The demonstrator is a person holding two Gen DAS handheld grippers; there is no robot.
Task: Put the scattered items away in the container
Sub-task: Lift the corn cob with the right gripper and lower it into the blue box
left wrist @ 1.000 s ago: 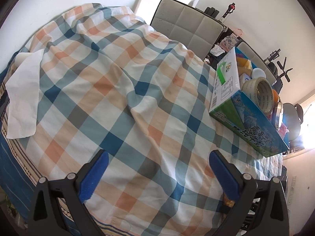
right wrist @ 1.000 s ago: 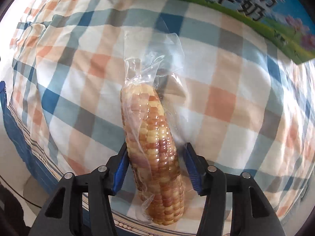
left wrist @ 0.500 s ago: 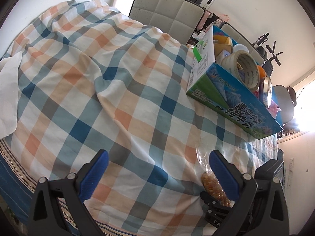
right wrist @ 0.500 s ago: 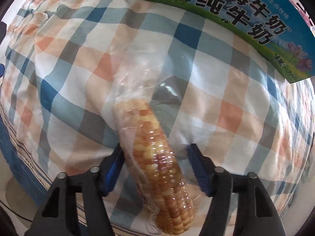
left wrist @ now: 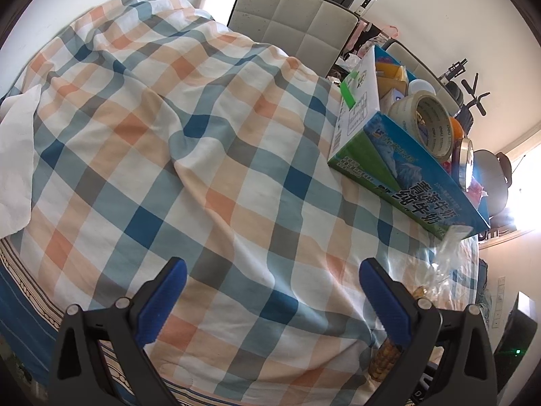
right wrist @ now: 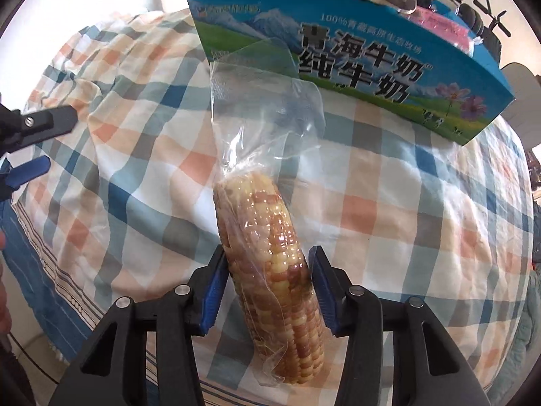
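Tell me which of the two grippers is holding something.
The right gripper: its blue pads clamp the bagged multicoloured corn cob lifted off the checked cloth. The left gripper stands wide open with only cloth between its fingers.

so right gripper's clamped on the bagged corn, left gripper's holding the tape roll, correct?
Not quite. The left gripper holds nothing: the left wrist view shows its jaws wide apart over the checked cloth, and the tape roll sits in the milk carton box. The right gripper does grip the corn.

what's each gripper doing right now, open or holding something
Left gripper: open, nothing between its pads.
Right gripper: shut on the bagged corn cob.
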